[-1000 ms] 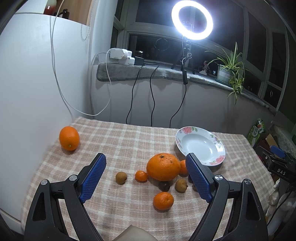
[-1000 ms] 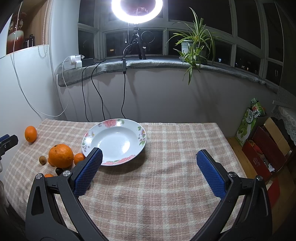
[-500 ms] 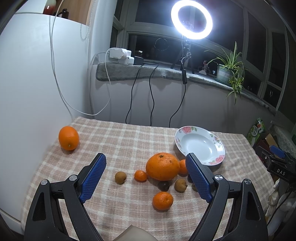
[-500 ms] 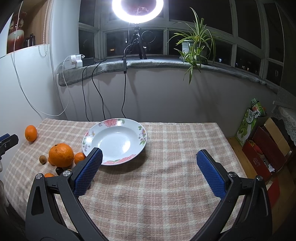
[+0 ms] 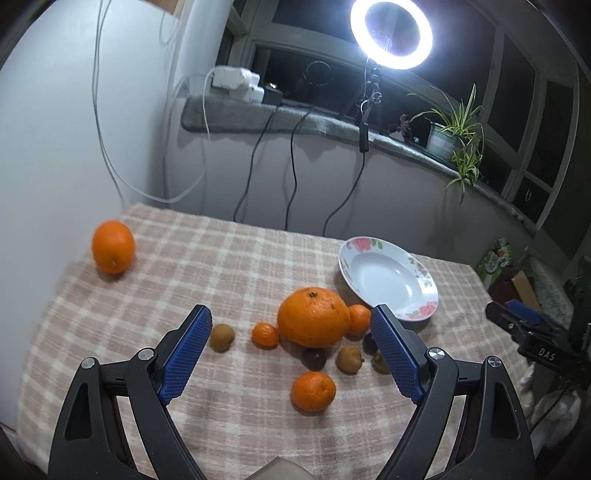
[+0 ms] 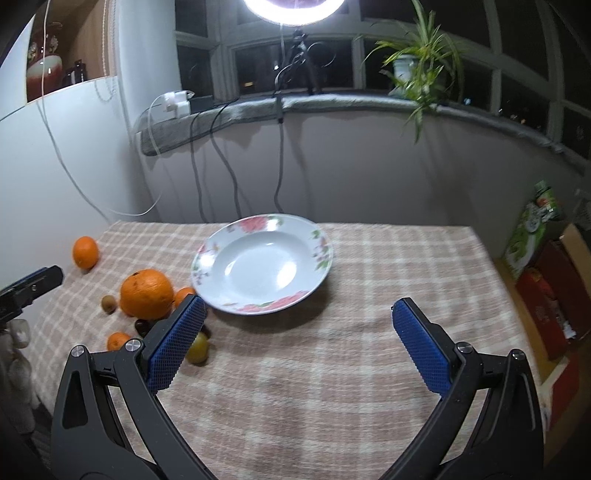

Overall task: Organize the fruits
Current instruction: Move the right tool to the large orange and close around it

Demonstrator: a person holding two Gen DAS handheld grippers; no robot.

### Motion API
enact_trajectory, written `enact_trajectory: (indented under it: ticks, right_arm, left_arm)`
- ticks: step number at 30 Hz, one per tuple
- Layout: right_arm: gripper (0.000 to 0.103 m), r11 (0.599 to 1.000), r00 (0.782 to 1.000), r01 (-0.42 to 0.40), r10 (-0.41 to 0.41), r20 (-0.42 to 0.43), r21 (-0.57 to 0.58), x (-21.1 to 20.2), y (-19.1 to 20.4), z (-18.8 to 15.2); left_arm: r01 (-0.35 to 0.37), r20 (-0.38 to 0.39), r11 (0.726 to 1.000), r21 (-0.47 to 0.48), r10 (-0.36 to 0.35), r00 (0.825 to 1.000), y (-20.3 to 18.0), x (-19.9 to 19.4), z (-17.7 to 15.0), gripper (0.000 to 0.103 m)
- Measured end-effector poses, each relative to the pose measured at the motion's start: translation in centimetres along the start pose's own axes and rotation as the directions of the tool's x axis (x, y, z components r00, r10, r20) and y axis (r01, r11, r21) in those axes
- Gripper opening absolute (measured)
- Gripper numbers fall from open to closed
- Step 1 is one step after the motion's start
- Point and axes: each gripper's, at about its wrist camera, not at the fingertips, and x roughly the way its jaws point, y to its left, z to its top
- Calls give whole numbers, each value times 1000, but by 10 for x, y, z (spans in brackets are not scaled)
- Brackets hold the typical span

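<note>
A white flowered plate [image 5: 388,280] [image 6: 262,264] lies empty on the checked tablecloth. Left of it sits a large orange [image 5: 313,317] [image 6: 146,293] with small tangerines [image 5: 265,334], a brown kiwi-like fruit [image 5: 222,337] and several small dark and brown fruits around it. One tangerine [image 5: 313,390] lies nearest me. A separate orange [image 5: 112,246] [image 6: 85,252] rests at the far left. My left gripper [image 5: 291,350] hovers open above the fruit cluster, holding nothing. My right gripper [image 6: 299,341] stands open just in front of the plate, its left finger over a yellowish fruit [image 6: 197,347].
A white cabinet [image 5: 55,140] bounds the table's left side. Cables hang from the windowsill [image 5: 295,122] behind, under a ring light [image 5: 391,33] and a potted plant [image 6: 413,66]. Boxes [image 6: 546,266] stand on the floor to the right of the table.
Both grippers have moved forward and tilted down toward the table; the fruit and plate now look nearer. Nothing has been grasped, and the fruit lies where it was.
</note>
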Motion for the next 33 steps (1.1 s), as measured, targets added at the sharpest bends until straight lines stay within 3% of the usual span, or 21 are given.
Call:
enact_trajectory:
  ticks: [7,15,21,24,28,33]
  right_arm:
    - [103,991,989,-131,132,-68,21,20,9,-2]
    - [103,960,951,-275,279,-130,48,41,27,3]
    - [103,923,904,-380,385,-187,61,60,48,6]
    - [102,894,868,-438,447,-215,91,70,58,9]
    - [99,859,823,-493,512,-246,140,82,69,13]
    - [91,830,782,-530,557,-280,174,97,80,16]
  left_arm:
    - [46,-49,998,-34,-47,998,8,13,-5,87]
    - [97,-94,994,-46,-101,990,10,28,-8,86]
    - [122,-123,991,-52,-128,984,11,39,-10,83]
    - [137,-136,989,-47,-143,980,10,44,-11,79]
    - [150,-154,988,-45,-155,976,10,51,-10,78]
    - [167,-176,985,-38,-171,970,8,60,-10,77]
